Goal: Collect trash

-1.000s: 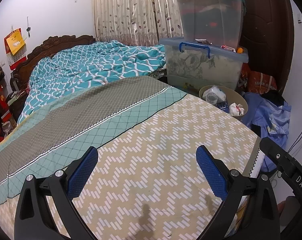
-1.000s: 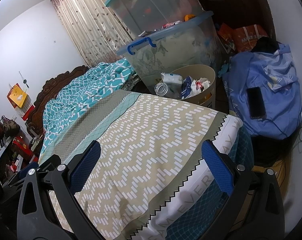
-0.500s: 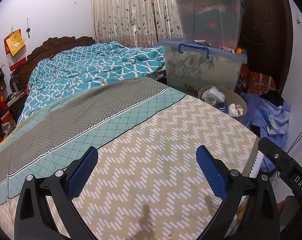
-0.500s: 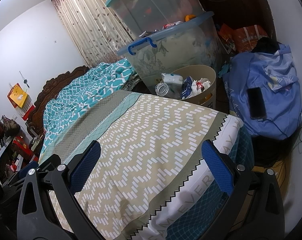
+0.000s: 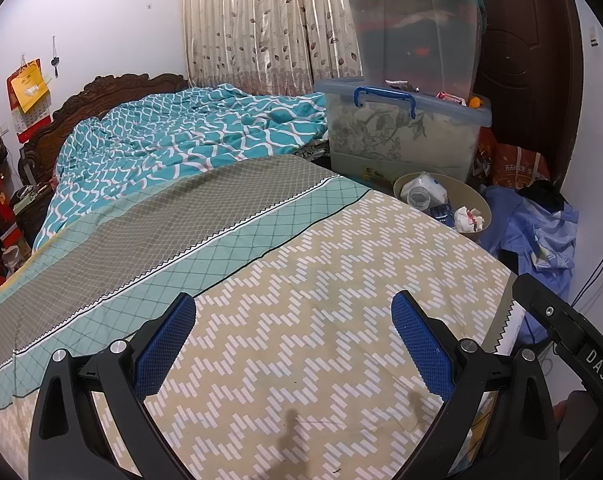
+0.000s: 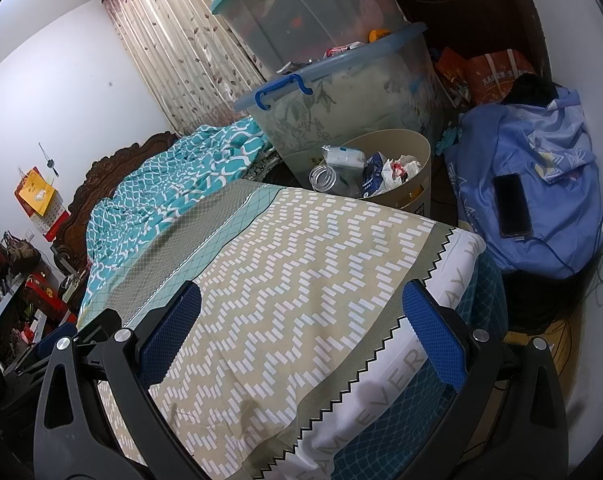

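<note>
Above the foot of the bed, in the left wrist view, the left gripper (image 5: 293, 312) hangs with its jaws spread wide and nothing between the blue pads (image 5: 163, 346). Below it lies the bedsheet (image 5: 301, 320), beige with white zigzag bars, then a teal lattice band and a grey band. A rumpled teal quilt (image 5: 189, 132) covers the far half of the bed, up against a carved wooden headboard (image 5: 113, 90). Past the far right corner of the bed stands the beige trash bin (image 5: 481, 208), partly hidden by the mattress edge. In it are a clear plastic bottle (image 5: 417, 198), a white packet and a crumpled tissue (image 5: 467, 218). Just behind the bin sit two stacked storage boxes (image 5: 405, 136). A black part of the right gripper (image 5: 569, 340) shows at the lower right edge.

In the right wrist view, the right gripper (image 6: 301, 308) is likewise wide open and empty, hovering over the bed's corner, where white lettering runs along the sheet's hem. The trash bin (image 6: 413, 188) stands on the floor beyond that corner, touching the lower storage box (image 6: 341, 104). The bottle (image 6: 325, 178), a blue wrapper (image 6: 373, 180) and the tissue (image 6: 401, 166) rise above its rim. To the right, a blue garment (image 6: 541, 168) is heaped with a black phone (image 6: 511, 204) lying on top.
</note>
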`<state>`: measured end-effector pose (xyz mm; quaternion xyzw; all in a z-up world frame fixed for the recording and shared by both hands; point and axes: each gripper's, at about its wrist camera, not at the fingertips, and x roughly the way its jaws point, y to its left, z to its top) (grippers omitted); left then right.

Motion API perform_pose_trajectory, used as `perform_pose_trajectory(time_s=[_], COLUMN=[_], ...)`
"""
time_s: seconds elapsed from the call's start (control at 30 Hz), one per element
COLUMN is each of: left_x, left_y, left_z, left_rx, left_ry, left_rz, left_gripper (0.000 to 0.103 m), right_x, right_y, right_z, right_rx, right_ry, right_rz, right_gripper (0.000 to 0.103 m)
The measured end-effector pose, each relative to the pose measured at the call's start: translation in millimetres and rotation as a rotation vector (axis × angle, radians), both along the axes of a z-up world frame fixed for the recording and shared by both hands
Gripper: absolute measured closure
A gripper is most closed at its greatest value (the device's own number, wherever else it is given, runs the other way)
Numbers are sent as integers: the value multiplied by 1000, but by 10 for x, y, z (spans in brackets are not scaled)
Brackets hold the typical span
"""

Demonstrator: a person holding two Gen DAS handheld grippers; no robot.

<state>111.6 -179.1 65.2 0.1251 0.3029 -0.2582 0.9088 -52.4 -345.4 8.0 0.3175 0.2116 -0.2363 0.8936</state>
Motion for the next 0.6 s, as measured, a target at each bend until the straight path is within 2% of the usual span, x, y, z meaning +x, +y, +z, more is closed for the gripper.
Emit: perform_pose_trajectory(time_s=[0.6], left_x=[10], left_y=[14], left_z=[-24], left_rx=[12], left_ry=[-16], left_rz=[7], left_gripper=[9], right_x=[13], right_y=[2], right_z=[11], right_rx=[1], right_ry=[-1], right_rz=[-2], right_gripper=[4])
